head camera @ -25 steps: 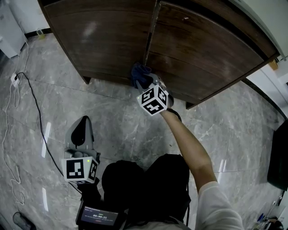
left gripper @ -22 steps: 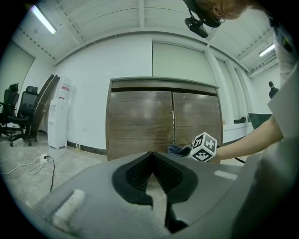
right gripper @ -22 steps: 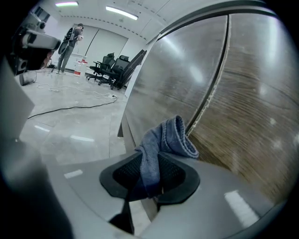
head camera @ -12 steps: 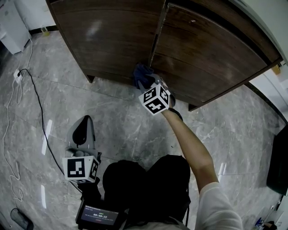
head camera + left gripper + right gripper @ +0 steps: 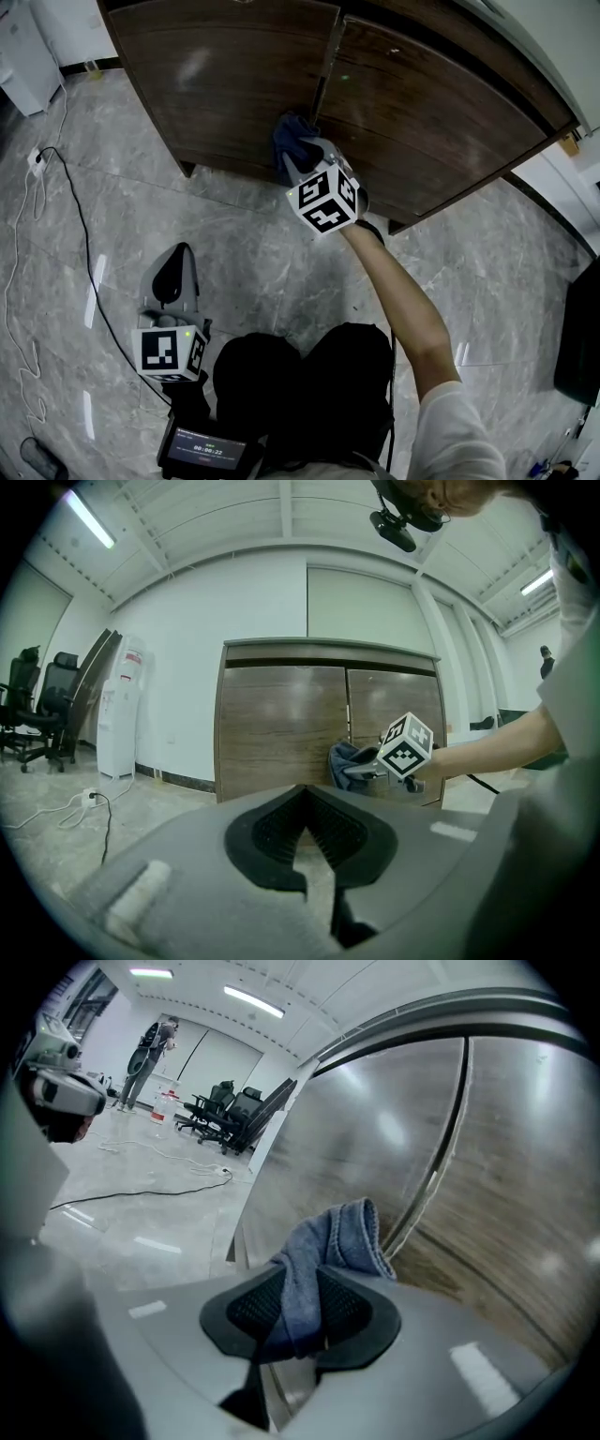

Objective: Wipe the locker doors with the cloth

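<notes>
pinching blue cloth (image 5: 323, 1260) between right tool (image 5: 298, 1321) jaws

Bright, even indoor light from white ceiling strip lamps (image 5: 91, 519); soft glare patches on dark brown wooden locker doors (image 5: 192, 61) and glossy grey marble floor (image 5: 94, 291); fisheye bending, dark vignette at edges; right gripper view motion-blurred

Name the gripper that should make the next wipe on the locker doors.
Right. The right gripper is clamped on the cloth at the locker doors; the left gripper is empty and back from them.
</notes>
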Motion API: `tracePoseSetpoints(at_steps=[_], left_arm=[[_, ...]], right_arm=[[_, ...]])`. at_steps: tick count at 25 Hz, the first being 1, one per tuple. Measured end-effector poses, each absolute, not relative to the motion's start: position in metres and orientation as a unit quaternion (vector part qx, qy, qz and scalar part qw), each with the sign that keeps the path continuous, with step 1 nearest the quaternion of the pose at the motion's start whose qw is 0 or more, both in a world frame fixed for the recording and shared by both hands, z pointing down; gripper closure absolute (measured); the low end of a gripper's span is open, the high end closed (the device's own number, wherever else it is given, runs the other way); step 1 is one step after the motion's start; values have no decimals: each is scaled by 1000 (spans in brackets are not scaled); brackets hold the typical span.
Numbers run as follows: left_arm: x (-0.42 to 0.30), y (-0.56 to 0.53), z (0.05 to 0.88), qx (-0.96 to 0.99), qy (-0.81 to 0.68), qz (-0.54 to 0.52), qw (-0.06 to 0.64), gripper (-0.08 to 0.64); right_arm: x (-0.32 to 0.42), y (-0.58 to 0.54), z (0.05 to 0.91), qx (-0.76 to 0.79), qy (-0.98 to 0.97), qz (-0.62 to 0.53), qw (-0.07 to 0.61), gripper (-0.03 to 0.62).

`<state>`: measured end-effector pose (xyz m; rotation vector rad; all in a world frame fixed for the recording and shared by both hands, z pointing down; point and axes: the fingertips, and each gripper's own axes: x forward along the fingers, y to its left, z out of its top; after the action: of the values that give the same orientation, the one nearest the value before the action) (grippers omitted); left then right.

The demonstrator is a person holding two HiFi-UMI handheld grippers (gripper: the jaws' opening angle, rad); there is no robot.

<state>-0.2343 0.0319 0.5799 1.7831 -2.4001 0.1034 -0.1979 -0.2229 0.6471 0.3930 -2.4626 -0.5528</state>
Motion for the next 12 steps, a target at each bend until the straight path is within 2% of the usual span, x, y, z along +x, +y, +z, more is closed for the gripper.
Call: tracePoseSetpoints(at_steps=[12], left_arm=[[-235, 33, 573, 595, -800, 29, 70, 557]], right_arm=[[-227, -220, 550, 162, -924, -260, 229, 486]])
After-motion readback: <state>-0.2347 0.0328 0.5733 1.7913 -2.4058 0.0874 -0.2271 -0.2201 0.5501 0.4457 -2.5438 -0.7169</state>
